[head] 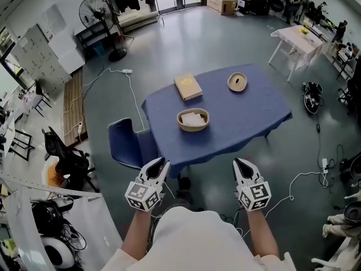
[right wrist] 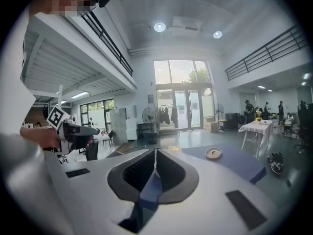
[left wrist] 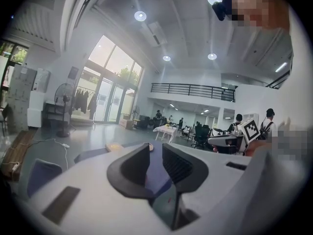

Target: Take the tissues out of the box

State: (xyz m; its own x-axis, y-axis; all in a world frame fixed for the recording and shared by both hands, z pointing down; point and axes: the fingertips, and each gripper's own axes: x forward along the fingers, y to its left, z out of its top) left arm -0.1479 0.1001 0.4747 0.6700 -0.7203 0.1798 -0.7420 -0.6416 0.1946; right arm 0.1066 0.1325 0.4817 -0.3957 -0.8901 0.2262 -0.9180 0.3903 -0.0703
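Shirt front (head: 186,236) and both forearms sit closest in the head view. Left claw (head: 159,164) and right claw (head: 242,163) are held low before the body, well apart from the surface (head: 254,117). Blue cloth covers it, soft, with draped edges.
- Tissue box (head: 188,87): tan, flat, rectangular, rigid-looking, on the far side. Too small to tell whether a sheet stands out of it.
- Round basket (head: 193,128): nearer than the box, with crumpled white sheets inside.
- Small round dish (head: 237,82): far right.
- Blue chair (head: 125,143): hard shell, tucked at the near-left corner.
- White cable (head: 293,182): loose on the floor to the right.

Left gripper view: left claw (left wrist: 155,150) has its jaws partway apart, dark ribbed pads, grey shell. Nothing sits between them; only blue cloth shows through the gap.

Right gripper view: right claw (right wrist: 155,153) has its tips meeting, closed on nothing. The dish (right wrist: 213,153) lies ahead on the cloth.

Risks, as I judge them:
- The chair and cable lie along the approach and could catch a foot or knock the surface.
- The box looks light, so pulling a sheet with nothing holding it down may lift or drag it.
- Thin tissue may tear under ribbed pads, or several sheets may come out at once.
- Loose cloth may bunch and carry the basket along.
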